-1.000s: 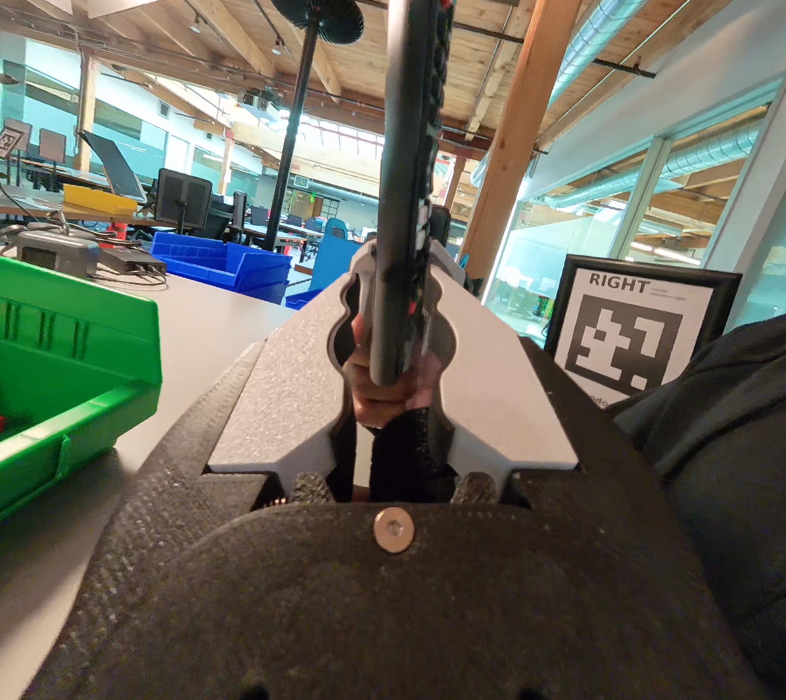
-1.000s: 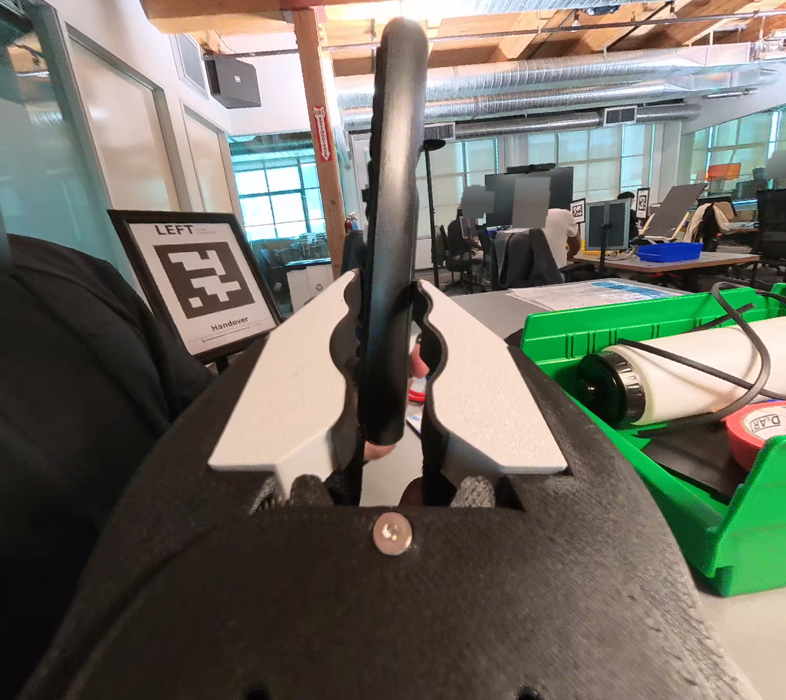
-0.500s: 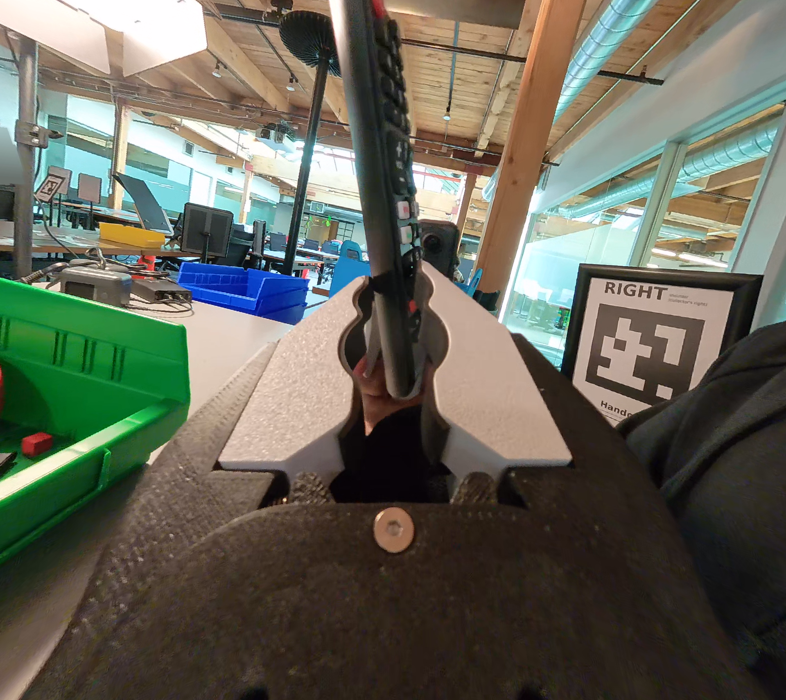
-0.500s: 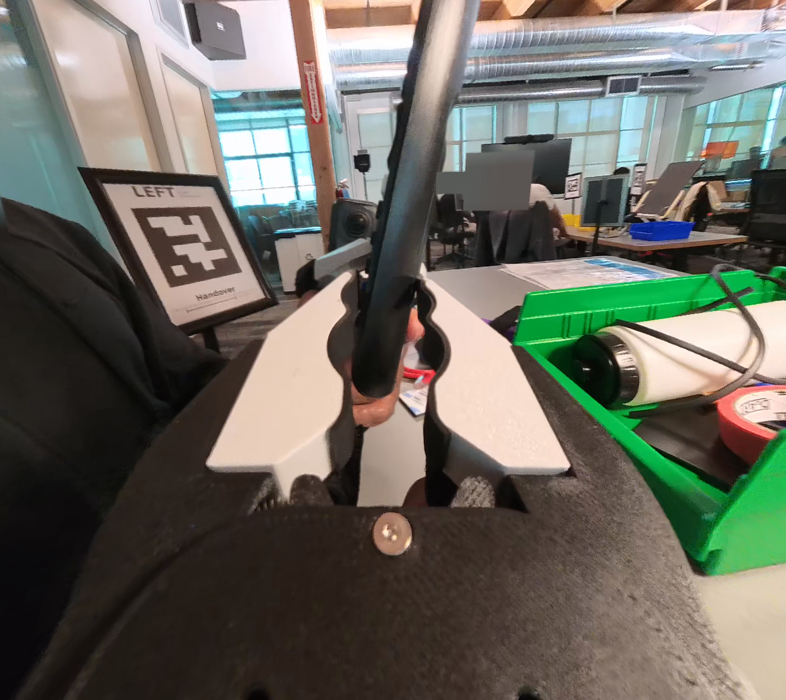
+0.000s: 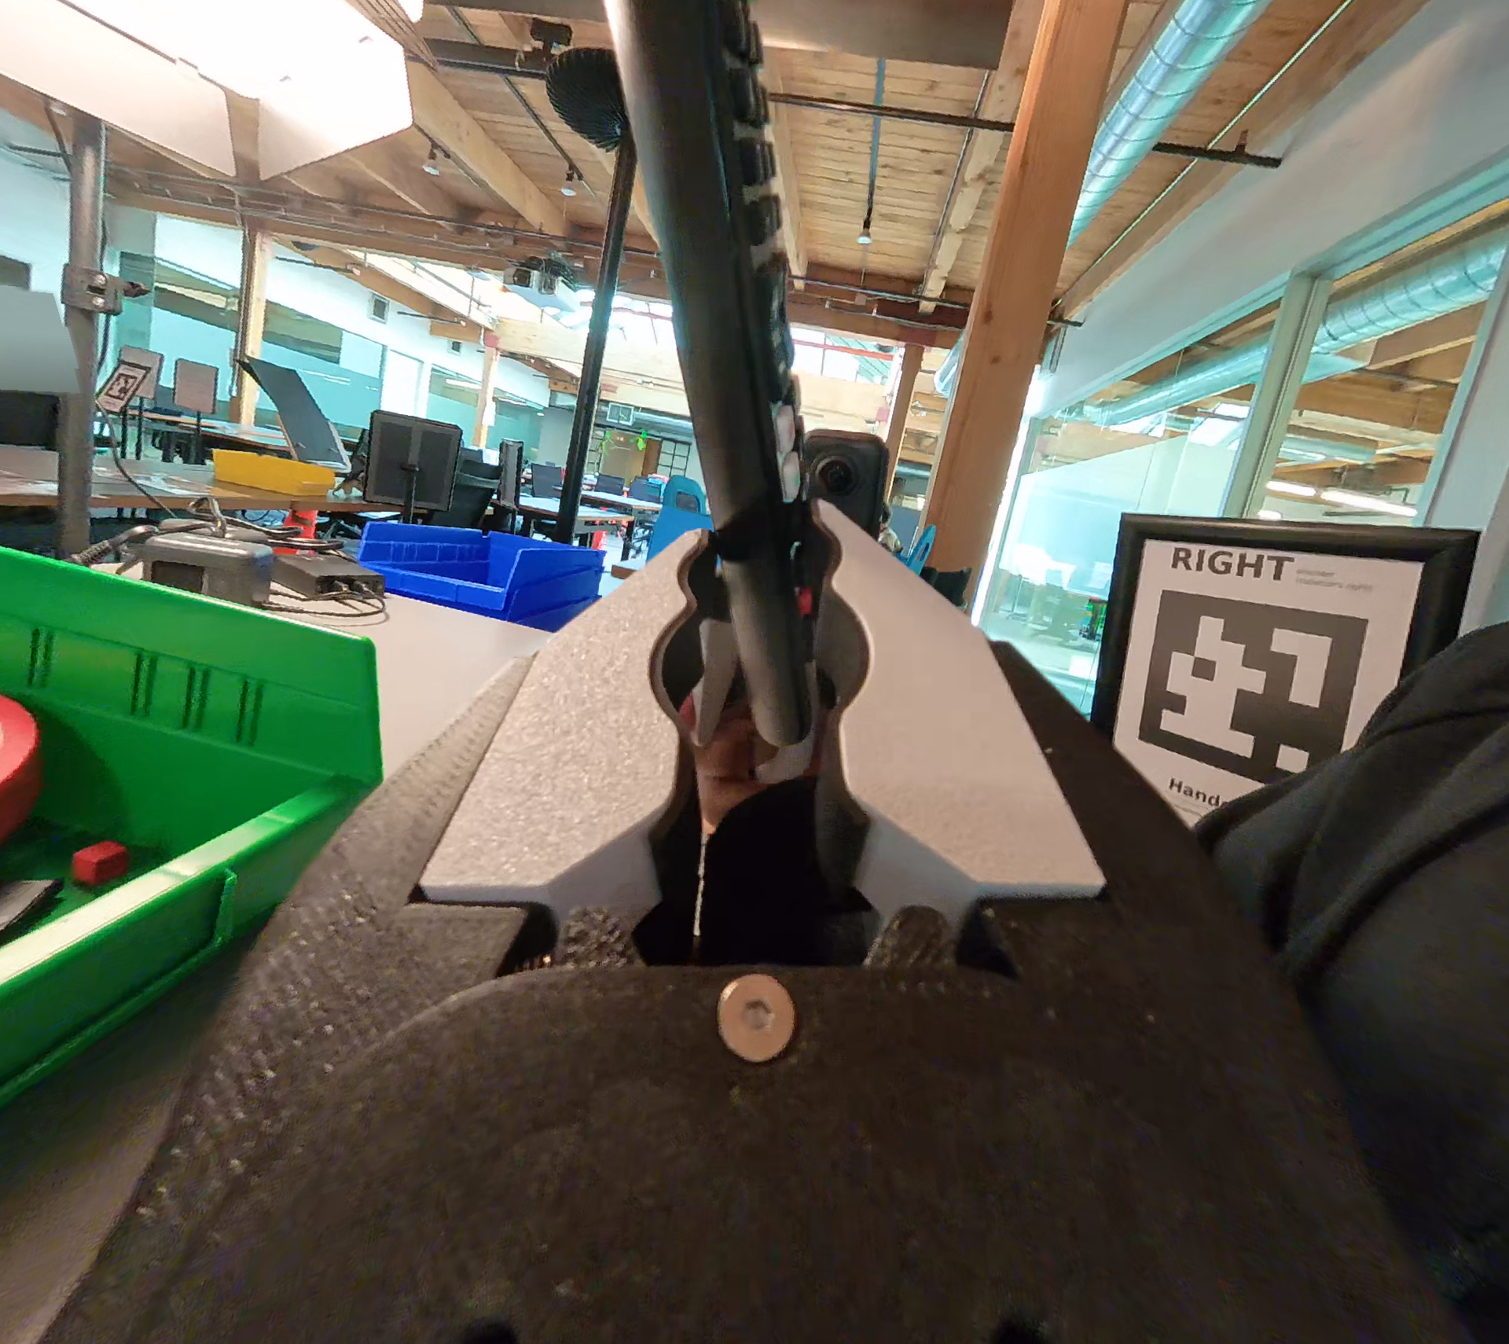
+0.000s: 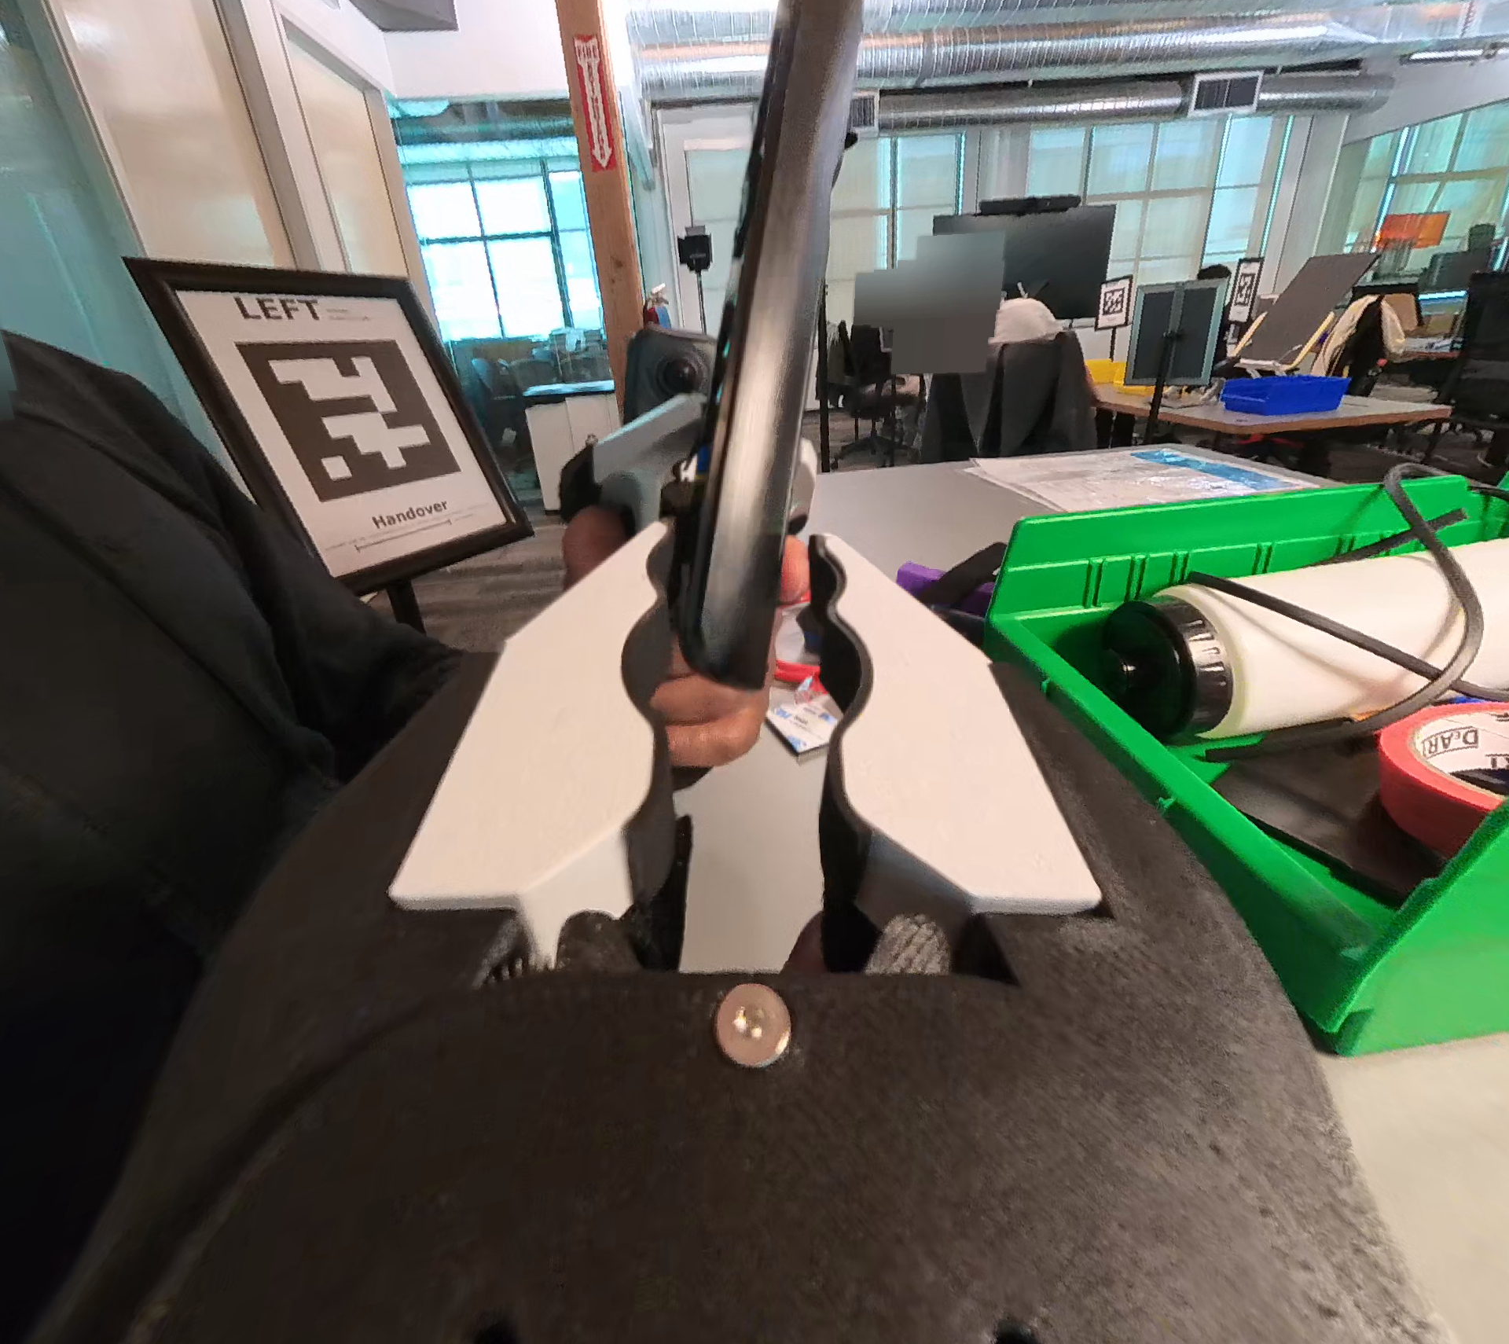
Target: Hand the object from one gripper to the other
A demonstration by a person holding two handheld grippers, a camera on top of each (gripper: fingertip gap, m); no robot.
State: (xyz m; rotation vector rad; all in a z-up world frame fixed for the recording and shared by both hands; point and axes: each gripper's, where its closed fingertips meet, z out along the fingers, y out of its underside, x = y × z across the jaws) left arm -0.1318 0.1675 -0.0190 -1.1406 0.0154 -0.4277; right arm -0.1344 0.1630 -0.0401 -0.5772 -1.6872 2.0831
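Note:
A black remote control (image 5: 718, 243) stands nearly upright between both grippers, its buttons facing right in the left wrist view. My left gripper (image 5: 759, 529) is shut on its lower end. In the right wrist view the remote's smooth back (image 6: 776, 325) leans right above my right gripper (image 6: 739, 545), whose jaws stand apart with a clear gap to the remote on each side. The left gripper's grey finger (image 6: 645, 464) shows behind the remote there, with a hand under it. The remote's bottom tip hangs free between the right fingers.
A green bin (image 5: 188, 692) sits at the left; in the right wrist view the green bin (image 6: 1225, 513) holds a white cylinder (image 6: 1347, 635), a black cable and a red tape roll (image 6: 1453, 766). Framed marker signs (image 5: 1274, 668) (image 6: 343, 406) and a dark sleeve (image 6: 163, 651) are close by. The grippers are tip to tip, or close to it.
My right gripper's jaws have opened off the remote and drawn back. The left gripper has kept hold and the remote has tilted and shifted in both views.

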